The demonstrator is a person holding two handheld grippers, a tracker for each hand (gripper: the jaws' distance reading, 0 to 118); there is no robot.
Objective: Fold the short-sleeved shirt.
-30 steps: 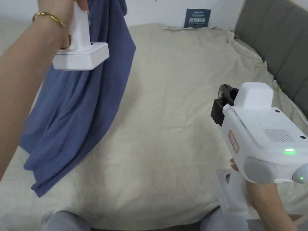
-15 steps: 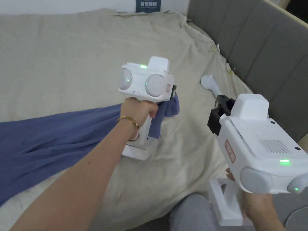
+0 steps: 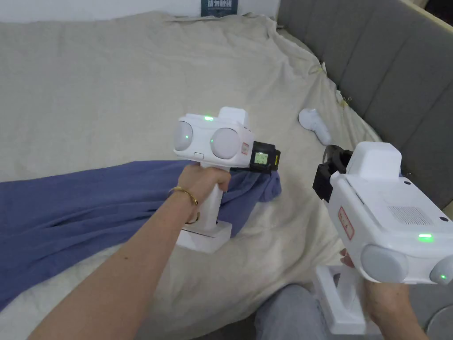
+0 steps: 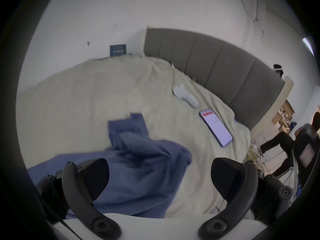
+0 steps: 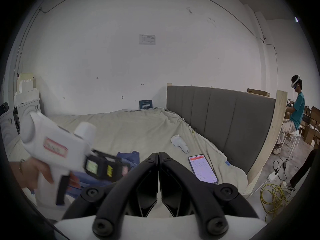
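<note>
The blue short-sleeved shirt lies stretched across the beige bed sheet, its bunched end on the right. My left gripper hovers just above that bunched end with its jaws spread wide apart and nothing between them. In the head view the left gripper sits over the same end of the shirt. To its right, my right gripper is held off the cloth. In its own view the right gripper has both jaws pressed together, empty.
A white controller and a lit phone lie on the sheet near the grey headboard. Beyond the bed end a person sits, and a yellow cable is coiled on the floor.
The left gripper came down from high in the air, bringing the hanging shirt onto the bed, and its jaws now stand open. The head camera turned right. The right gripper stayed shut.
</note>
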